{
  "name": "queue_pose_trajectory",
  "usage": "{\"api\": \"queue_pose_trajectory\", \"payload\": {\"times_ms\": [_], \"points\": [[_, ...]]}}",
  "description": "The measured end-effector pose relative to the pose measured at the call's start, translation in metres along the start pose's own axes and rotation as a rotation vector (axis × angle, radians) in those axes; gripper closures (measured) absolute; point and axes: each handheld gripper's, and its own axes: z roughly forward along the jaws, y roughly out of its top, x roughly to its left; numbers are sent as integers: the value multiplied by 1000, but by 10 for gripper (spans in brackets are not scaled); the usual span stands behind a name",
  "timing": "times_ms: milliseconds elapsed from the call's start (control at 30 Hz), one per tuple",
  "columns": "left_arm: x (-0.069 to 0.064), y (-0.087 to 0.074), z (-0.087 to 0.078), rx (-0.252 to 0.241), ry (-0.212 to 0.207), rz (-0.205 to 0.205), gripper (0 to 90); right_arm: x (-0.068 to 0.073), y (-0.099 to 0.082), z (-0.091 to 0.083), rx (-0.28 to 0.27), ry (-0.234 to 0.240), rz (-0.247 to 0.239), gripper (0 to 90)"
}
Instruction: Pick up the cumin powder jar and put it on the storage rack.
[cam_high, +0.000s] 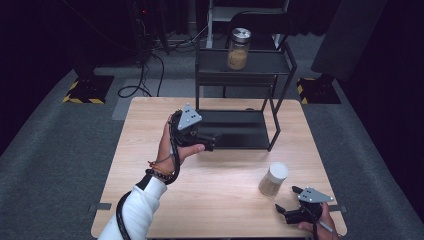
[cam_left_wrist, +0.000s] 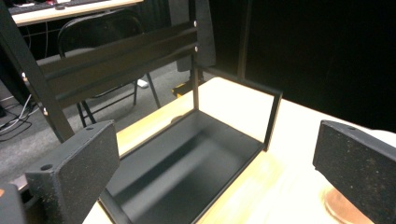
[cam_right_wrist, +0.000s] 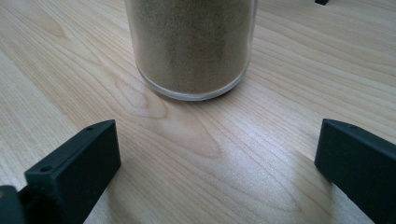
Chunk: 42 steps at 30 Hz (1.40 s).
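Observation:
A glass jar (cam_high: 273, 178) with a white lid, filled with tan powder, stands on the wooden table (cam_high: 220, 195) at the front right. In the right gripper view the jar (cam_right_wrist: 191, 42) stands just ahead of the jaws. My right gripper (cam_high: 286, 199) (cam_right_wrist: 215, 168) rests open near the table's front right corner, pointing at it, with nothing between the jaws. My left gripper (cam_high: 209, 141) (cam_left_wrist: 215, 172) is open and hovers at the front left edge of the rack's lower tray (cam_high: 235, 130) (cam_left_wrist: 187, 163), holding nothing.
The black two-tier metal rack has an upper shelf (cam_high: 250, 62) (cam_left_wrist: 121, 56) carrying a second jar (cam_high: 239, 48) with a metal lid. Thin uprights (cam_high: 276, 125) frame the lower tray. Beyond the table lie grey floor, cables and stands.

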Motion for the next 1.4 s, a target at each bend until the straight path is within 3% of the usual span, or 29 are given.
{"api": "queue_pose_trajectory", "payload": {"times_ms": [433, 767, 867, 1400], "points": [[-15, -41, -2, 11, 3, -17, 4, 0, 0, 0, 0, 0, -1, 1], [-29, -76, -7, 37, 6, -1, 4, 0, 0, 0, 0, 1, -1, 1], [-31, -87, -9, 41, 3, -21, 3, 0, 0, 0, 0, 2, -2, 1], [-42, -126, -11, 103, 12, -44, 4, 0, 0, 0, 0, 3, -2, 1]]}}
